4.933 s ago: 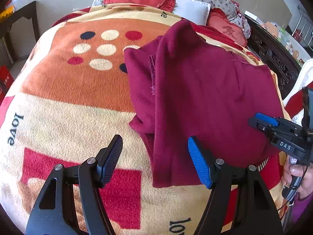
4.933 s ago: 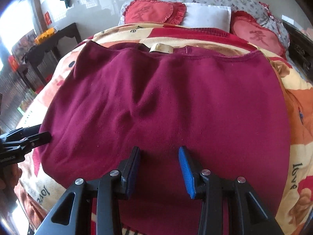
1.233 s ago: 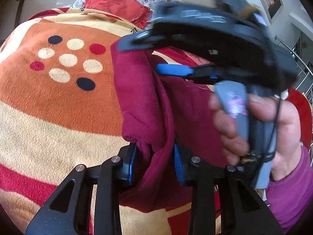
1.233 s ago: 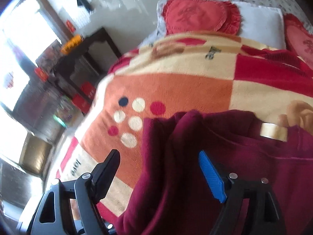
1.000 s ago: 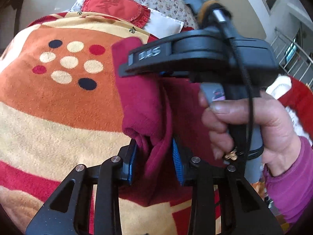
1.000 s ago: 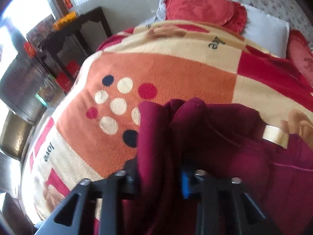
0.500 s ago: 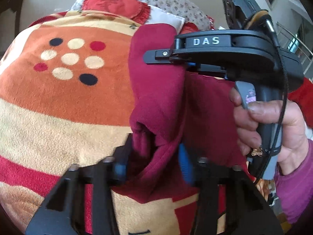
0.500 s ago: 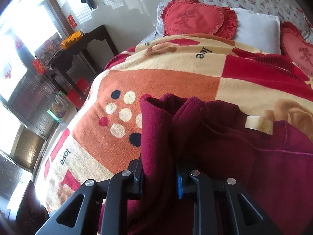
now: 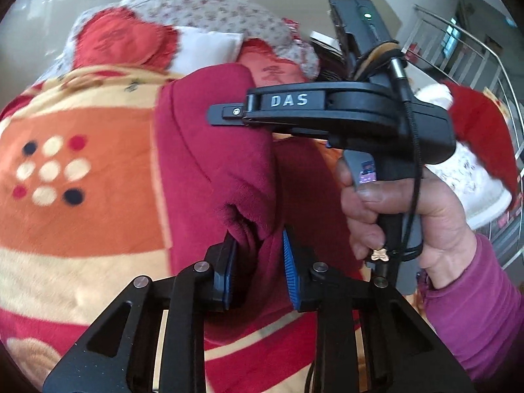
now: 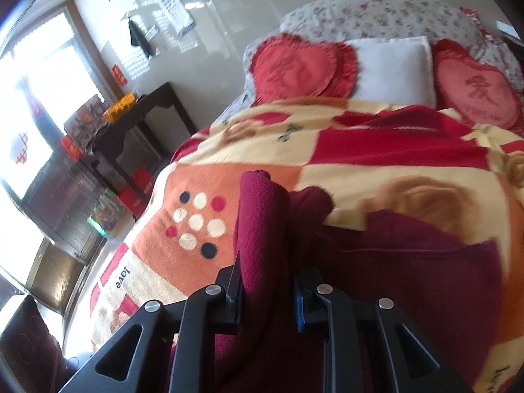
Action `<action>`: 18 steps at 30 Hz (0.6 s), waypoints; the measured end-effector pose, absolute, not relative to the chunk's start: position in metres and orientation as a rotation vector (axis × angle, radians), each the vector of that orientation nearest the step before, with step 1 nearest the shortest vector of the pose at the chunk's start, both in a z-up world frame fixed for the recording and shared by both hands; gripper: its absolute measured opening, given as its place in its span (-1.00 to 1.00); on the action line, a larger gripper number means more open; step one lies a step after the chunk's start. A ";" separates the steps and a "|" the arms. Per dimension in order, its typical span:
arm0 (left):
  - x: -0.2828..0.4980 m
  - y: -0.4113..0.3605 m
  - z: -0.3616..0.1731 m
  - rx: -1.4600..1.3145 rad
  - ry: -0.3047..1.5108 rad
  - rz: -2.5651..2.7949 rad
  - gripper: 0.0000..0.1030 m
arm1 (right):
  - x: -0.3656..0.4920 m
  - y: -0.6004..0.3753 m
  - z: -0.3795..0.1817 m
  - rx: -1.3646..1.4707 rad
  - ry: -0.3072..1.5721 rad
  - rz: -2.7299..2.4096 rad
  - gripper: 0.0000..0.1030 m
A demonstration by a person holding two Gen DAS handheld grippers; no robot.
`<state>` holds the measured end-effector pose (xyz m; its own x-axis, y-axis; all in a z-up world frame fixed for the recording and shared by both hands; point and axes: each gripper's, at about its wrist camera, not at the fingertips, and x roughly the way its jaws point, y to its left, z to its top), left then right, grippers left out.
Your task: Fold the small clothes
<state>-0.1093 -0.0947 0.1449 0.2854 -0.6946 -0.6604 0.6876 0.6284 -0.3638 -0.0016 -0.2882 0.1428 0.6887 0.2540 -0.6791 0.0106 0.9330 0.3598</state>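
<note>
Left gripper (image 9: 257,265): jaws closing, a bunched fold of the maroon garment (image 9: 213,150) is pinched between the blue pads. The cloth fills the narrow gap and rises out of it as a raised ridge.

Right gripper (image 10: 267,290): jaws drawn close together, clamped on another fold of the same garment (image 10: 262,216); the fabric stands up out of the gap as a rolled edge. The right gripper is also seen side-on from the left wrist view (image 9: 229,113), black body marked "DAS", its tip buried against the upper part of the cloth. It is gripped by the right hand (image 9: 402,216), with a magenta sleeve (image 9: 475,311) at the wrist (a small gold-coloured charm is visible at the fingers).

Garment location: on the bed, over the patterned blanket (image 10: 376,150), gathered and lifted at its left edge by both grippers. The rest is draped flat to the right in the right wrist view. A dotted orange panel (image 9: 49,170) of the blanket lies just beside the lifted edge.

Background: two red heart cushions (image 10: 294,65), a white pillow (image 10: 393,62) between them and floral bedding (image 10: 376,13) behind are seen at the head of the bed. A dark wooden side table (image 10: 144,114) stands beside the bed, near a bright window (image 10: 39,75). Both views are slightly motion-blurred.
</note>
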 end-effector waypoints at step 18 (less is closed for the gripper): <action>-0.146 -0.245 0.108 0.111 0.971 -1.111 -0.56 | -0.083 -0.440 0.102 0.472 0.830 -0.055 -0.63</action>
<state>-0.1464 -0.2446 0.1079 0.0957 -0.7030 -0.7047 0.7925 0.4822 -0.3734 -0.0835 -0.4404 0.1022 0.6795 0.1343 -0.7213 0.2287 0.8953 0.3822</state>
